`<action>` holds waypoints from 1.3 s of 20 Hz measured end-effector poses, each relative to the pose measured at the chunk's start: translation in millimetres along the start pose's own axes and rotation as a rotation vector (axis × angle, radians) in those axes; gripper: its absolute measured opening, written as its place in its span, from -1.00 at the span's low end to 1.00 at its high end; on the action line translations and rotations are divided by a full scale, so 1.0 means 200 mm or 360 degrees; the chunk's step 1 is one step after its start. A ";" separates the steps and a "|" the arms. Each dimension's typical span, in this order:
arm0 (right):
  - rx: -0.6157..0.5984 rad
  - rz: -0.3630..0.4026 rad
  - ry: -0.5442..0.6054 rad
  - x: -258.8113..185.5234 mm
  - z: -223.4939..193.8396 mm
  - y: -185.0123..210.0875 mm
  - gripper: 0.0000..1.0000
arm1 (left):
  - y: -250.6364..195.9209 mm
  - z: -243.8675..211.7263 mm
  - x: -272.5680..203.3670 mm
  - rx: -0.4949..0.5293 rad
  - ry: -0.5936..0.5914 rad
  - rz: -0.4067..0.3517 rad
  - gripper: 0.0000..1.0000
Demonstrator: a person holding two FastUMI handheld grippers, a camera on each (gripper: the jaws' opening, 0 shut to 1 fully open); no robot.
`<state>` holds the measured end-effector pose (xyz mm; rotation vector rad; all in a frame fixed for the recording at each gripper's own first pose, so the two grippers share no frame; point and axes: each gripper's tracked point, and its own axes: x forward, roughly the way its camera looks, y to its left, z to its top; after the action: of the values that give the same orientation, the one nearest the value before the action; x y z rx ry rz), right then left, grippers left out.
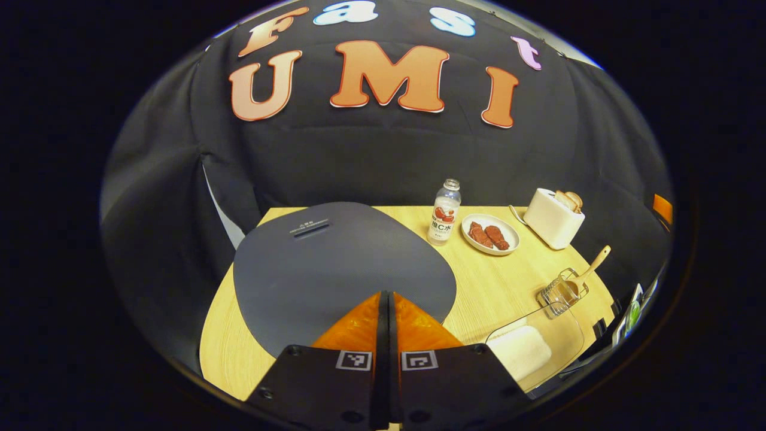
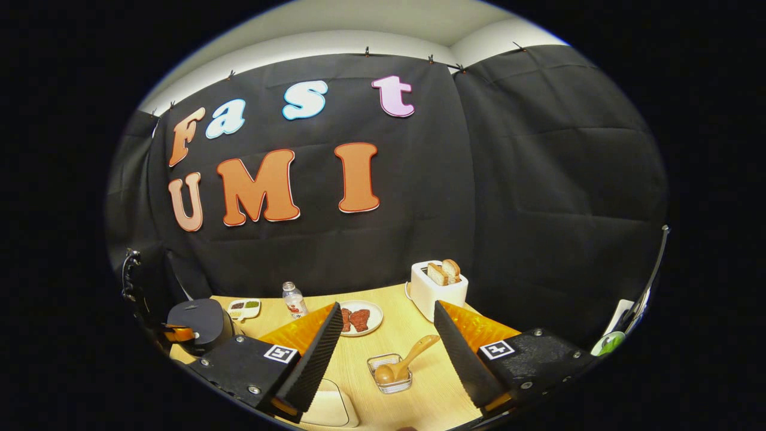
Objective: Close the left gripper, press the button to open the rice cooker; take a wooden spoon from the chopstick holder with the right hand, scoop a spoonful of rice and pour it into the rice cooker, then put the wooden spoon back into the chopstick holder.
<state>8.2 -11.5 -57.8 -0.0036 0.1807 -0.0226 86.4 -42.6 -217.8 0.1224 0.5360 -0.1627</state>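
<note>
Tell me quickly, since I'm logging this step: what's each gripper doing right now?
Left gripper: closed, holding nothing, over the rice cooker lid.
Right gripper: open, empty, above the wooden spoon in its holder.

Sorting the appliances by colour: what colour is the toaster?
White toaster, clearest in the right gripper view.

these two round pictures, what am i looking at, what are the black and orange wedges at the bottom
They are hand-held grippers, one per hand, each with a fisheye camera looking along its jaws. In the left gripper view, the left gripper is shut, empty, above the closed rice cooker. In the right gripper view, the right gripper is open, empty, above the wooden spoon in its wire chopstick holder. The table also holds a bottle, plate of meat, toaster and tub of rice.
</note>
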 end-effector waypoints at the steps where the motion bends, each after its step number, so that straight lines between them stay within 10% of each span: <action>1: 0.0004 0.0006 -0.0006 0.00 0.01 0.01 1.00 | 0.00 0.02 -0.02 -0.0015 0.0004 0.0023 -0.91; 10: 0.0033 -0.0029 -0.0085 -0.02 0.07 -0.07 0.91 | 0.16 0.89 -0.53 -0.0028 -0.0742 0.0247 -0.92; 26: 0.0252 -0.0046 0.0079 0.24 -0.30 -0.25 0.90 | 0.38 0.97 -0.90 -0.0092 -0.0960 0.0462 -0.85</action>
<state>42.9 -62.4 -125.5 0.1522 0.2282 -0.0657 43.9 22.6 46.4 0.0877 -0.0816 0.1011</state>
